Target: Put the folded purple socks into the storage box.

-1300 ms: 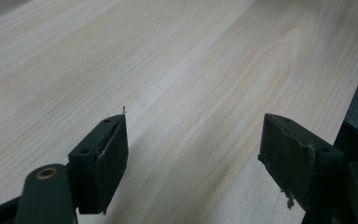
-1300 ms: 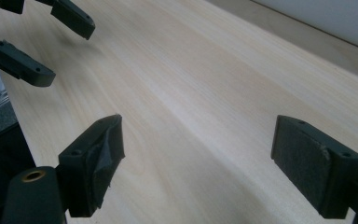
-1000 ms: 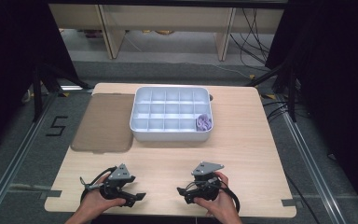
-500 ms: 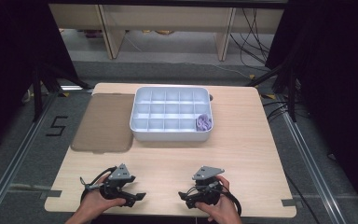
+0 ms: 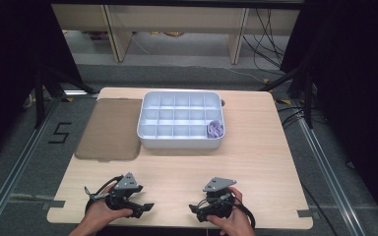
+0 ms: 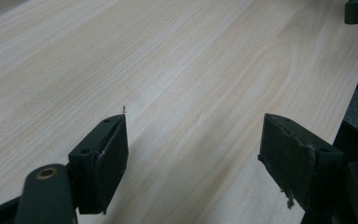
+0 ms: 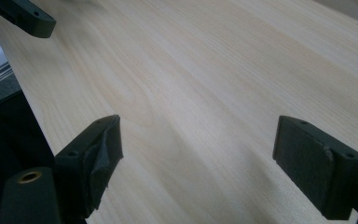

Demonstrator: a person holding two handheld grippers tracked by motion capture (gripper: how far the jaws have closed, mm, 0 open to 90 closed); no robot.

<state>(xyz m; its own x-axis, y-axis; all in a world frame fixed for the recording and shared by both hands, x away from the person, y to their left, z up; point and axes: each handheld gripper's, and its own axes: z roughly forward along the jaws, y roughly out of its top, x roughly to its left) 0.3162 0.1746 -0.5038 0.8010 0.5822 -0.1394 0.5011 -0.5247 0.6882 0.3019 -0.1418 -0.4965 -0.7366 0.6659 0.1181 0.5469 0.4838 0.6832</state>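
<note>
Your high view is lit from overhead – table (image 5: 256, 162) evenly bright, surroundings black at both sides, image soft and low-detail. Your gripper views are dimmer, warm-toned – wood grain fairly sharp mid-frame, near jaws slightly blurred, faint shadows under them.

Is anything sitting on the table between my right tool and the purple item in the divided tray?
Nothing visible does. Bare wooden table lies between the right tool and the white tray. The purple item sits in the tray's near right compartment, so the tray's front wall is the one edge to clear.
</note>
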